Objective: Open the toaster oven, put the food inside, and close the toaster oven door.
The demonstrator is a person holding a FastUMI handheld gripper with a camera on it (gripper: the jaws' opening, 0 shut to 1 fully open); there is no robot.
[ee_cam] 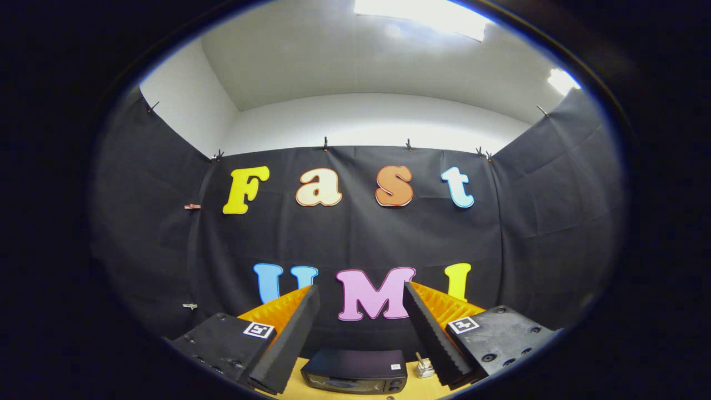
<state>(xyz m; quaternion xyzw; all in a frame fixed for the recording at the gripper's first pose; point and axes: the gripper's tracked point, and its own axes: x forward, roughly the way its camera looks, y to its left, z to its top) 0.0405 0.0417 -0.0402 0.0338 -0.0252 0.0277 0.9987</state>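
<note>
Gripper view: gripper (361, 289) fingers spread wide apart, nothing held or touched between them. Toaster oven (355, 371) sits on a yellow table (289, 389), low between and beyond the fingers, door closed. Small pale object (424, 368) just beside its right end; too small to identify.

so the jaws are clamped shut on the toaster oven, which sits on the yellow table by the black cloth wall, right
Not quite. In the gripper view the gripper has its jaws spread wide apart, holding nothing; they are not clamped on the toaster oven. The oven lies further ahead, seen low in the gap between them. The rest holds: it sits on the yellow table by the black cloth wall.
</note>
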